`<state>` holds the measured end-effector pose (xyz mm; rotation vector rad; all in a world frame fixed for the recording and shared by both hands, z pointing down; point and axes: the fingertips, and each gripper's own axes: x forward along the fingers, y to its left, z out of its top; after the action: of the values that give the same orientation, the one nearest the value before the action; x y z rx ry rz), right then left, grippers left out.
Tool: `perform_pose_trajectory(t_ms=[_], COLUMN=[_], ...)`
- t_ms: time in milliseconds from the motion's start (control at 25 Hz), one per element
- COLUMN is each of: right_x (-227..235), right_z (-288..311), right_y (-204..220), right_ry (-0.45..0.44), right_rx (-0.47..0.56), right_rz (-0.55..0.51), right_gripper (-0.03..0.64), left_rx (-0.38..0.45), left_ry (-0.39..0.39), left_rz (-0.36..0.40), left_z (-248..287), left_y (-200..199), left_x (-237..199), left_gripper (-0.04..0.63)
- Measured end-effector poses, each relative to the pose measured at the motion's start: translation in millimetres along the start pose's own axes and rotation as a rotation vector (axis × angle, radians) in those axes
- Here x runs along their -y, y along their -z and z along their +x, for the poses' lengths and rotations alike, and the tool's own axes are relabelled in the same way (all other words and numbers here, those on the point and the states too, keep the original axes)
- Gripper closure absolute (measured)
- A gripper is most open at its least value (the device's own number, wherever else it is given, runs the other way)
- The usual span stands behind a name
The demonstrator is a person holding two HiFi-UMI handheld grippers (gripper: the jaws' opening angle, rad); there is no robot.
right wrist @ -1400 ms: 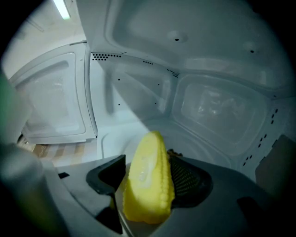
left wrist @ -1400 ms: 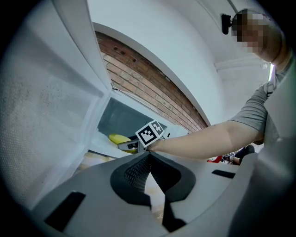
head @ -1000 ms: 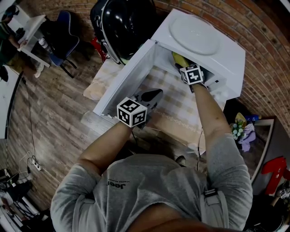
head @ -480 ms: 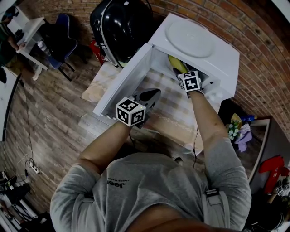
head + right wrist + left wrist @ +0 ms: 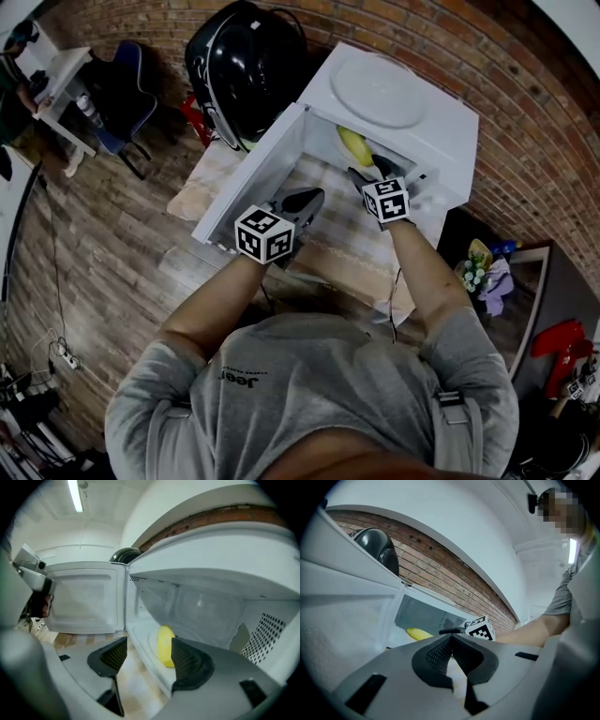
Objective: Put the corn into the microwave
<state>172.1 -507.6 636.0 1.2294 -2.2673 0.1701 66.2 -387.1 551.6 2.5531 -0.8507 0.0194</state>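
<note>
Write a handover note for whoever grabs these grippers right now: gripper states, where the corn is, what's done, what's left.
Left gripper: shut, empty, beside the open door.
Right gripper: open, empty, at the mouth of the microwave.
Corn: lying on the microwave floor beyond the right jaws, not gripped.
Done: the corn is inside.
Left: pull the right gripper clear; probably shut the door after that.
</note>
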Motion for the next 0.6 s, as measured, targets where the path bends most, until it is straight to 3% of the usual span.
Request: perform_pose_trajectory(t_ms=[160, 400, 600], right_x=[-15.6, -38.4, -56.7], right_z=[-19.8, -54.6, -88.4], right_y=[3.3, -6.9, -15.4], right_ry=[-0.042, -0.111, -0.201], right_rx=[0.019, 0.069, 0.121], right_rz=[0.017, 0.065, 0.155], right_gripper=[0.317, 0.383, 0.509], left_rx=[0.008, 0.024, 0.043], left_ry=[0.0, 0.007, 0.019], left_rz=[0.005, 0.019, 0.057], left_z=[-1.5, -6.6, -16.6], left_y=[-4.9, -14.4, -33.7], left_x=[2.0, 7.0, 15.0], left_gripper=[0.581, 0.581, 0.581])
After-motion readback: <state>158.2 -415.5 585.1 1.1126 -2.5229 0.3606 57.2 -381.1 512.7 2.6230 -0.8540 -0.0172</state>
